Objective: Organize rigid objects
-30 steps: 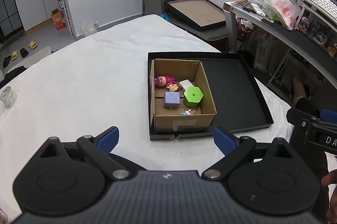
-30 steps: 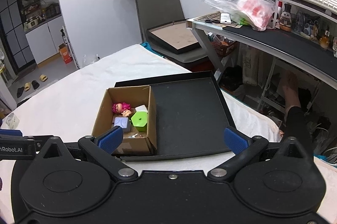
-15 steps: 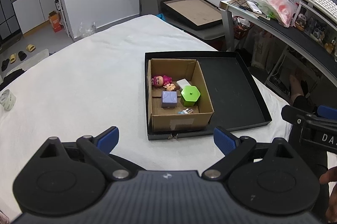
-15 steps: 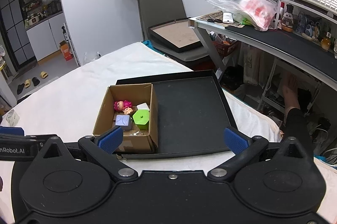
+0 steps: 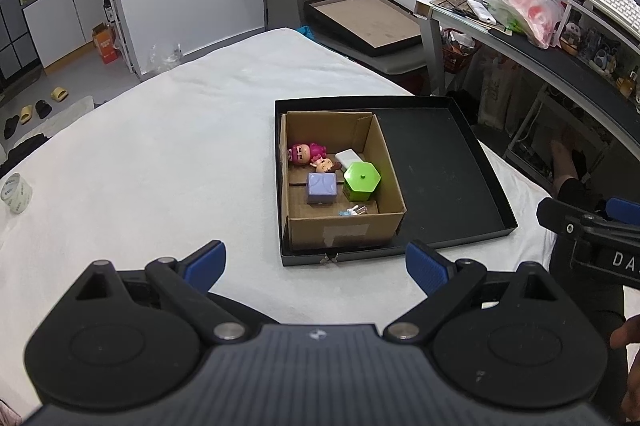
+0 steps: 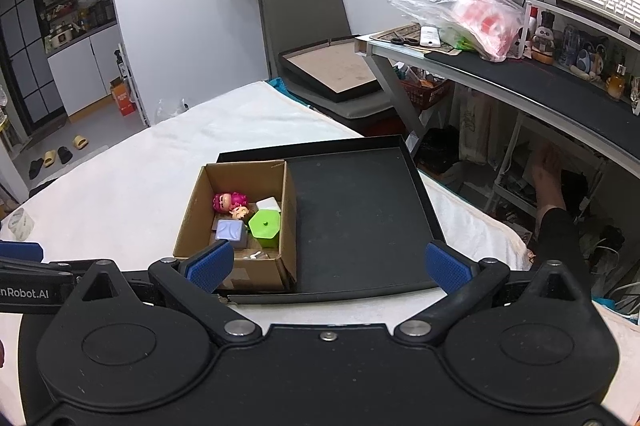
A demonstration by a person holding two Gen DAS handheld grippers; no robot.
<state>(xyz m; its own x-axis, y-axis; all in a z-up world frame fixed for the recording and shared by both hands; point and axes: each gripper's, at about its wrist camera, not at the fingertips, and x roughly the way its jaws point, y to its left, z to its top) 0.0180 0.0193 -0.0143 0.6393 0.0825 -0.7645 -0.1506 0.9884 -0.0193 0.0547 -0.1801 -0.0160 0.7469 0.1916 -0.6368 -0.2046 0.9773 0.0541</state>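
Observation:
A cardboard box [image 5: 344,231] stands in the left part of a black tray [image 5: 440,166] on the white bed. In it lie a pink-haired doll [image 5: 302,152], a small doll head [image 5: 325,166], a white block [image 5: 349,157], a green hexagonal box [image 5: 361,180], a lilac cube [image 5: 321,187] and a tiny clear figure [image 5: 354,211]. The box [image 6: 192,222] and tray [image 6: 360,218] also show in the right wrist view. My left gripper [image 5: 316,262] is open and empty, short of the tray's near edge. My right gripper [image 6: 328,264] is open and empty over the tray's near edge.
A tape roll [image 5: 15,192] lies on the bed at far left. A grey chair with a framed board [image 5: 360,22] stands behind the bed. A cluttered desk [image 6: 520,66] runs along the right. The right gripper's body [image 5: 592,234] shows at the right edge of the left wrist view.
Both grippers have drawn back and risen slightly, so the box and tray look a little farther off. Nothing was grasped or moved.

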